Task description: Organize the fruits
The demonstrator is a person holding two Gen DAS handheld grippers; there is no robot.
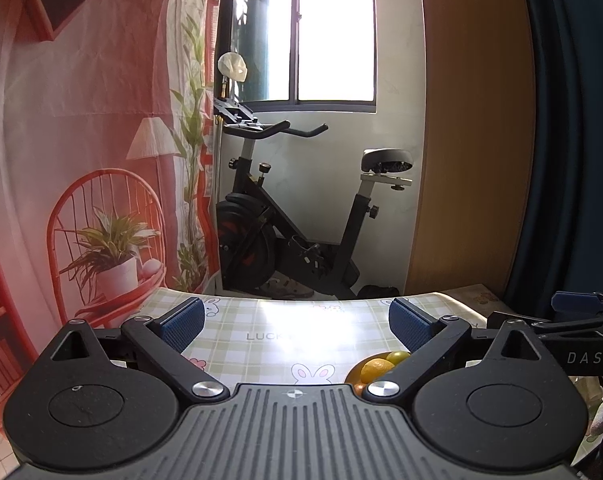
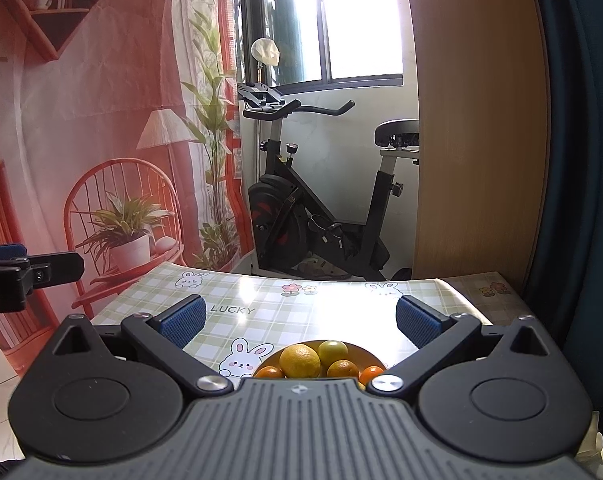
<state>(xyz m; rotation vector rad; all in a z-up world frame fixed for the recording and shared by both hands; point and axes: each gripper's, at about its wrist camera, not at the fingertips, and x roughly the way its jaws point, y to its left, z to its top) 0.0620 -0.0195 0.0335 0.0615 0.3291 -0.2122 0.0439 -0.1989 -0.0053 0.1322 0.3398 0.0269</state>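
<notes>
Blue ribbed pads are standing wide apart on the right gripper [image 2: 299, 318], gripping nothing, as it is hovering above the checked tablecloth [image 2: 333, 308]. Just below and ahead of it, a bowl [image 2: 363, 349] of oranges [image 2: 300, 360] is sitting nearly centred between the fingers. The left gripper [image 1: 297, 322] is also gaping wide, with the bowl low to its right. A good pick probably means lowering straight over one top fruit and closing gently.

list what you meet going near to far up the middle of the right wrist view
right gripper body, open → bowl of citrus fruit → checked tablecloth with bunny prints → exercise bike on the floor past the table edge → window
</notes>
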